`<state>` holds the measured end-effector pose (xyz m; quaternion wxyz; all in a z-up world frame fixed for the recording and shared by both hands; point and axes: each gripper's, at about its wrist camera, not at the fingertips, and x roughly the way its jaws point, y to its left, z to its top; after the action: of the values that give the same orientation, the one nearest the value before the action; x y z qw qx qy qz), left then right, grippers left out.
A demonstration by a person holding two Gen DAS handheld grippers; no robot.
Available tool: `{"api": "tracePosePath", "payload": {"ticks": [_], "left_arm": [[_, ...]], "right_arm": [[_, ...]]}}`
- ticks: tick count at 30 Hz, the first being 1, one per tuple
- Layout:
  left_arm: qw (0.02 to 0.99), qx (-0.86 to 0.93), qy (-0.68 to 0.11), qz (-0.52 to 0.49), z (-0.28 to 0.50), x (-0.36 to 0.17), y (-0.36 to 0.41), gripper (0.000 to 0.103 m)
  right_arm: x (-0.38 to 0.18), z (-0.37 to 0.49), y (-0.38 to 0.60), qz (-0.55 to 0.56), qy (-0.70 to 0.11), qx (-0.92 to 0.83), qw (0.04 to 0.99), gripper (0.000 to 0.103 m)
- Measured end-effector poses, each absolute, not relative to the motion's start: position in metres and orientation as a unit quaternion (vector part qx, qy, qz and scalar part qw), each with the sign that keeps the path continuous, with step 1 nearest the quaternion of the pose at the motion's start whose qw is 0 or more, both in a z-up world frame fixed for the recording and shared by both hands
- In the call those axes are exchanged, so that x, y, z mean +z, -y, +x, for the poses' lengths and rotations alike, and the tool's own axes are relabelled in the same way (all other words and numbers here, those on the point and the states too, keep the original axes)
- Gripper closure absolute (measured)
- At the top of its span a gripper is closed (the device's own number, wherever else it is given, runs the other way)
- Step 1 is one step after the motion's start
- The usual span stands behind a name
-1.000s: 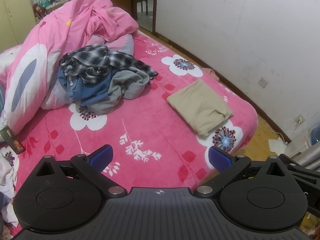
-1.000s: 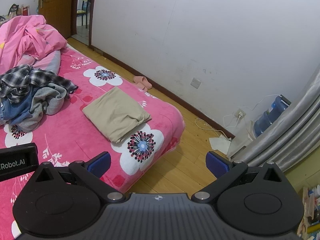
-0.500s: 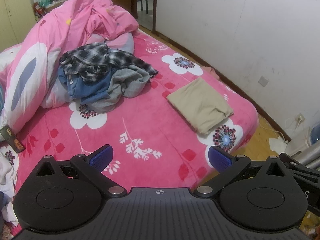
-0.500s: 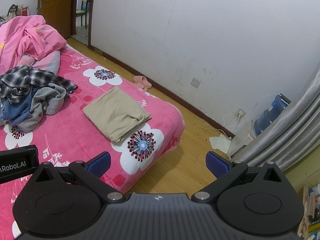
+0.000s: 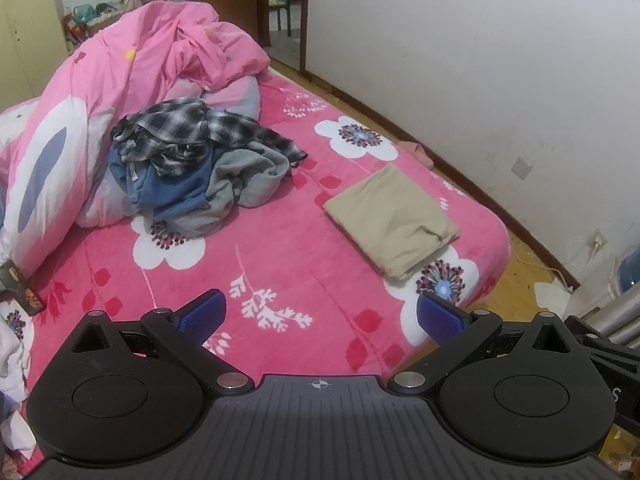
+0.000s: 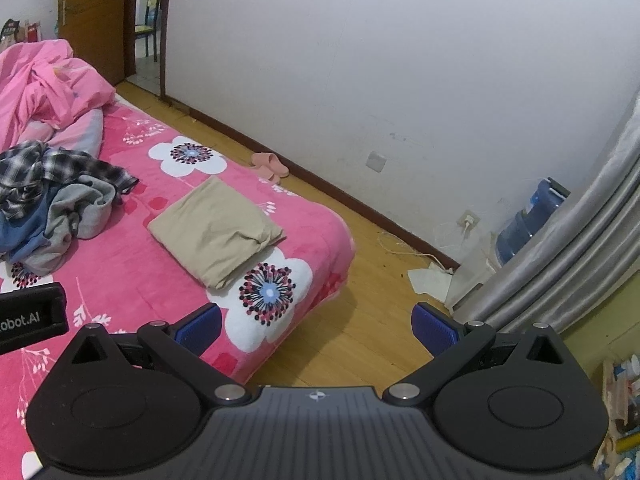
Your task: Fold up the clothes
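A bed (image 5: 280,264) under a pink floral blanket fills the room, its far half heaped with a rumpled pink duvet (image 5: 120,92). Against that duvet sits the pile of unfolded clothes (image 5: 196,164): a black-and-white plaid shirt (image 5: 188,128) on top, a blue garment (image 5: 172,192) beneath it and a grey sweatshirt (image 5: 248,176) spilling toward the middle of the bed. Well apart from the pile, near the bed's corner by the wall, lies a beige garment (image 5: 392,220) already folded into a flat rectangle.

The left tool (image 5: 320,316) hangs above the near edge of the bed with its jaws spread wide and nothing between them. The right tool (image 6: 316,324) is likewise wide open and empty, held over the bed's corner and the wooden floor (image 6: 360,320), with pink slippers (image 6: 270,165) by the skirting.

With one piece done, the step in hand looks to be fetching the next garment. It would go best by taking the plaid shirt, the topmost piece, pinching one layer at a collar or shoulder seam and lifting it clear so the blue and grey pieces are not dragged along. The open stretch of blanket between pile and folded garment offers room to spread it flat, each tool holding one shoulder, before any fold is made.
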<state>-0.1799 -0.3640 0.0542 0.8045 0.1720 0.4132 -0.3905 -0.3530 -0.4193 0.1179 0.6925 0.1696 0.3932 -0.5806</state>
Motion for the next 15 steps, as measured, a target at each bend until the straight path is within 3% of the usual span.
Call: {"api": "tracePosePath", "payload": {"ticks": [15], "left_arm": [[0.805,-0.389,-0.412,0.175,-0.1849,0.0537,0.3686,0.001]], "right_arm": [[0.1179,-0.3522,0.425,0.17,-0.396,-0.579,0.692,0.0]]}}
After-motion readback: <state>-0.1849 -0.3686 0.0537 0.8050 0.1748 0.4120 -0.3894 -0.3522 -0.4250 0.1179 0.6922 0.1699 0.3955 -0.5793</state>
